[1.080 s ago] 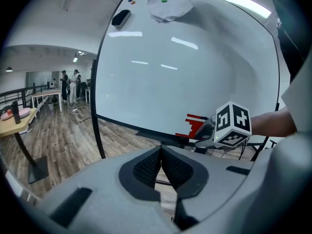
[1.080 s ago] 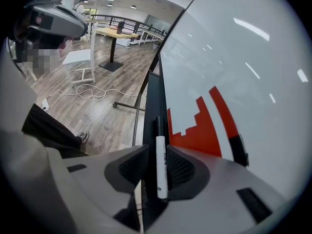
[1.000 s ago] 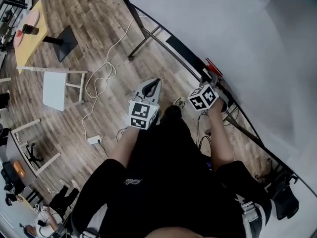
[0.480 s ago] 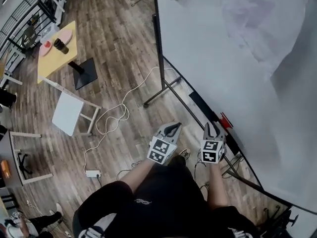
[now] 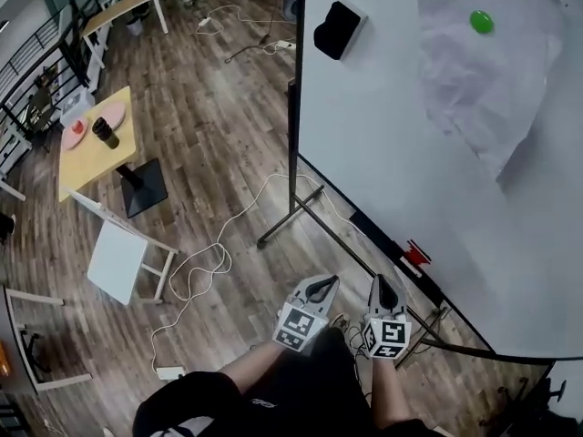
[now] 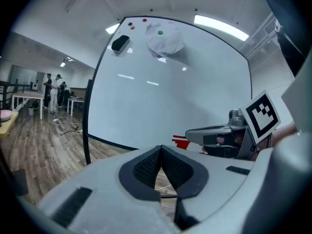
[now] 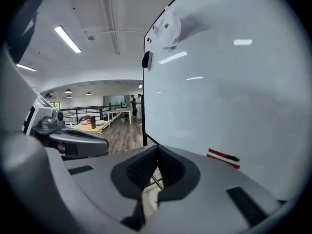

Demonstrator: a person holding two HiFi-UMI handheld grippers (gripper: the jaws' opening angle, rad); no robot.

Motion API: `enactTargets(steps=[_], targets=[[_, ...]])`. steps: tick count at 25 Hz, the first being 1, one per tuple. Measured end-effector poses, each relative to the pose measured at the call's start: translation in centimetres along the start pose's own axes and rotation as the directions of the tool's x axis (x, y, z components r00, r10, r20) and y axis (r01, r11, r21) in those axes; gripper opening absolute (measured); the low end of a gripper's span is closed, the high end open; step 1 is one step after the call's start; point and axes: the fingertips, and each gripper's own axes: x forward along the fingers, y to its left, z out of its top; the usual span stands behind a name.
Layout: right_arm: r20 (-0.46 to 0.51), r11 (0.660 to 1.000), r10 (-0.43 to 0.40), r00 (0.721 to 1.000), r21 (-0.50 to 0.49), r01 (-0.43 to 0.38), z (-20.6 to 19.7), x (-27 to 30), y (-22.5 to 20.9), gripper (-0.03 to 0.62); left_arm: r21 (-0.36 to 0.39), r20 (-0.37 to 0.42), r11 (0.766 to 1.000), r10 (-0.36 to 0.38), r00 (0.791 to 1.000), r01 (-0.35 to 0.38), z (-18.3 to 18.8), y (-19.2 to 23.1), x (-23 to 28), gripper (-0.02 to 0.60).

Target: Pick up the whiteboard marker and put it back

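- The left gripper (image 5: 321, 283) is low in the head view, in front of the person's dark trousers (image 5: 301, 399). Its jaws are pressed together with nothing between them.
- The right gripper (image 5: 378, 281) is just beside it and apart from it, pointing the same way toward the whiteboard (image 5: 392, 135). Its jaws have just been closing and now meet tip to tip, empty.
- The red whiteboard marker (image 5: 416, 253) lies at the board's lower edge. It is ahead and to the right of the right gripper and touches neither gripper.
- The board's black post (image 5: 293, 153) stands at its left edge. The stand's foot (image 5: 290, 228) reaches out across the wooden floor (image 5: 200, 126), near the left gripper.
- A white cable (image 5: 205, 262) loops over the floor from that foot to a power strip (image 5: 169, 371) at the lower left.
- Apart from the cable, the floor left of the post is open as far as a white stool (image 5: 117, 260).
- Just beyond the stool is a yellow table (image 5: 86, 157), which holds a dark cup (image 5: 106, 133) and a pink plate (image 5: 82, 127).
- Higher on the board, a black eraser (image 5: 338, 30) sits near the left edge.
- A green magnet (image 5: 481, 21) pins a crumpled white sheet (image 5: 465, 80) further right.
- Farthest off, another table (image 5: 123, 7) stands by the top edge of the view, well clear of the board.
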Motion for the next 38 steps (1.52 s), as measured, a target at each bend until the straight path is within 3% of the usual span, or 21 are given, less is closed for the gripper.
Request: enactTargets(steps=[4,11,16,24,31,38], targets=[[0.039,0.998,-0.067,0.997,-0.001,0.067,0.5,-3.0,0.4,0.003,0.027,0.008,0.996,-0.083,0.997,0.082,0.4,-1.7,0.1,0.006],[0.1,0.993,-0.098,0.99,-0.061,0.105,2.8,-7.8,-0.7,0.003,0.064,0.055,0.988,-0.143,0.988,0.139,2.6,-6.9,-0.5,0.006],[0.151,0.988,-0.111,0.982,-0.088,0.125,4.1,-13.0,-1.6,0.003,0.042,0.081,0.99,-0.134,0.988,0.131,3.3,-10.9,-1.7,0.006],[0.192,0.988,-0.084,0.978,-0.111,0.107,2.6,-19.1,-0.9,0.003,0.043,0.092,0.994,-0.108,0.99,0.104,1.6,-17.6,-5.1,0.006],[0.22,0.994,-0.033,0.975,-0.097,0.056,1.5,-22.2,1.8,0.003,0.056,0.103,0.998,0.003,0.995,-0.009,1.1,-18.1,-9.7,0.006],[0.244,0.99,-0.078,0.967,-0.098,0.105,2.7,-24.5,1.5,0.003,0.064,0.146,0.998,-0.036,0.989,0.027,2.9,-19.9,-10.5,0.006]])
